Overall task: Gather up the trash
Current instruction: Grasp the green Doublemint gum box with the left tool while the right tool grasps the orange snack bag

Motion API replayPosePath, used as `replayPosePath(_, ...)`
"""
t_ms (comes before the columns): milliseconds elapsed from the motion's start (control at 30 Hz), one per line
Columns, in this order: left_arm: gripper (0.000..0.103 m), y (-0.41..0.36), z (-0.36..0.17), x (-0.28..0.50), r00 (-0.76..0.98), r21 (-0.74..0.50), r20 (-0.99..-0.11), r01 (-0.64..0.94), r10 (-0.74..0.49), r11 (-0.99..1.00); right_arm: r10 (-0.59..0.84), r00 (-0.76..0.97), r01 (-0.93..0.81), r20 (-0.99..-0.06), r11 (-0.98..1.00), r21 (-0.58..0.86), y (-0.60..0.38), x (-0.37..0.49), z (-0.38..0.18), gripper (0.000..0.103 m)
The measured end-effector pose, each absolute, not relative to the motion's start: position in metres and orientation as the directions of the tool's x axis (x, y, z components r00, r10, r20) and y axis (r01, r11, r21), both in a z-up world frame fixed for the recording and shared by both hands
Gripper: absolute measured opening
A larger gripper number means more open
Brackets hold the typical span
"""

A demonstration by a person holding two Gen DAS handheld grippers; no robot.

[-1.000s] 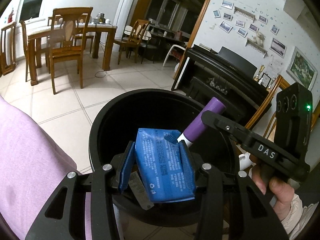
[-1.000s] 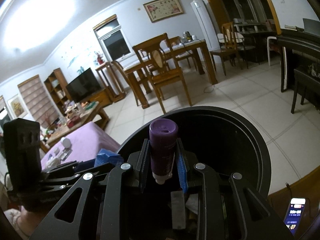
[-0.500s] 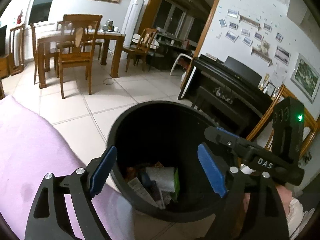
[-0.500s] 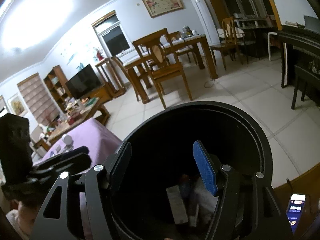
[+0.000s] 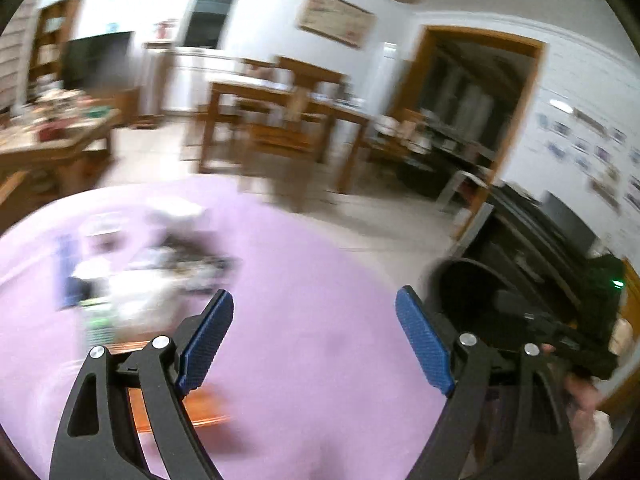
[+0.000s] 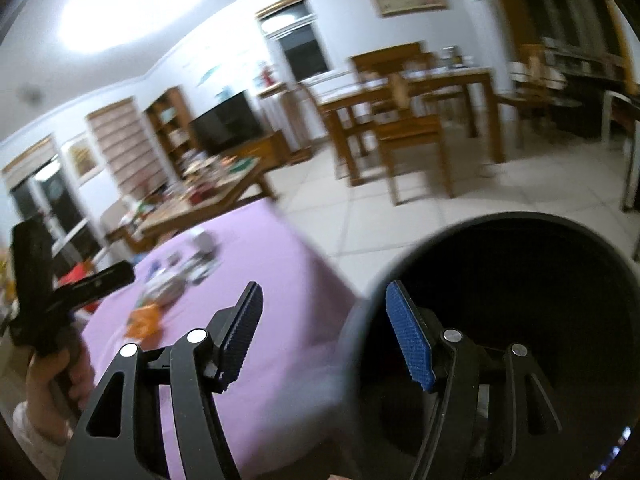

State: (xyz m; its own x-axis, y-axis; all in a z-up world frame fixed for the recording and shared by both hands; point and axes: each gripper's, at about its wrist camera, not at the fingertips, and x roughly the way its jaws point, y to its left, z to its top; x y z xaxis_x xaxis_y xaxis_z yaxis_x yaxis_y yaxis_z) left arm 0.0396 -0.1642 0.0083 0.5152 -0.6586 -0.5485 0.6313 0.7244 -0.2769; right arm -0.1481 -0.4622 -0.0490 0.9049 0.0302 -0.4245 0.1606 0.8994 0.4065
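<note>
Now both grippers are empty and spread wide: the left gripper (image 5: 314, 338) hangs over the purple-covered surface (image 5: 304, 264), and the right gripper (image 6: 322, 330) straddles that surface's edge and the rim of the black trash bin (image 6: 520, 220). In the left wrist view the bin (image 5: 460, 276) sits at about 3 o'clock, just beside the surface, while the remaining trash (image 5: 132, 276) lies in a blurred cluster at about 10 o'clock; the right wrist view shows the same litter (image 6: 172, 284) at about 9 o'clock, with an orange wrapper (image 6: 144, 320) nearest. The step in hand looks like reaching for the next piece. To do it well, I would slow the sweep until the blur settles, pick one item at the near edge of the pile, and bring the open jaws down on either side of it rather than raking through the heap. Flat wrappers probably need a low approach so that one finger slides under an edge. The items are too smeared to name individually. An orange flat thing (image 5: 176, 408) lies close under the left gripper at about 7 o'clock. The two grippers work near each other, so staggering their reaches should avoid a clash. A dining table and chairs (image 6: 404, 112) stand well apart at 12 o'clock, out of the way.
</note>
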Motion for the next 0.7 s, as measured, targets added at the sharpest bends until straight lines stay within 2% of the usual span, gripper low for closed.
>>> replayPosePath(100,0.082,-0.121,0.003,0.055,0.594,-0.238,-0.571,0.541,-0.567,0.807,0.137,0.890,0.054,-0.435,0.916,0.398,-0.422,-0.118,-0.043,0.064)
replayPosePath(133,0.081,-0.110,-0.003,0.064,0.608,-0.203,-0.605,0.507,-0.514,0.838,0.185,0.877,0.008,-0.443,0.917,0.399,-0.404,-0.105,-0.042,0.064)
replayPosePath(200,0.062,-0.098,-0.016,0.081,0.574,-0.172,-0.683,0.474,-0.451,0.864,0.252,0.855,-0.053,-0.453,0.912,0.408,-0.382,-0.086,-0.036,0.064)
replayPosePath(300,0.047,-0.096,-0.030,0.095,0.528,-0.140,-0.740,0.486,-0.417,0.863,0.325,0.818,-0.125,-0.475,0.905,0.406,-0.340,-0.062,-0.033,0.064)
replayPosePath(400,0.046,-0.099,-0.037,0.107,0.509,-0.114,-0.768,0.491,-0.390,0.864,0.353,0.793,-0.160,-0.497,0.908,0.388,-0.310,-0.045,-0.030,0.064)
replayPosePath(700,0.045,-0.104,-0.053,0.114,0.462,-0.116,-0.786,0.543,-0.411,0.832,0.371,0.744,-0.197,-0.556,0.916,0.349,-0.257,-0.006,-0.030,0.064)
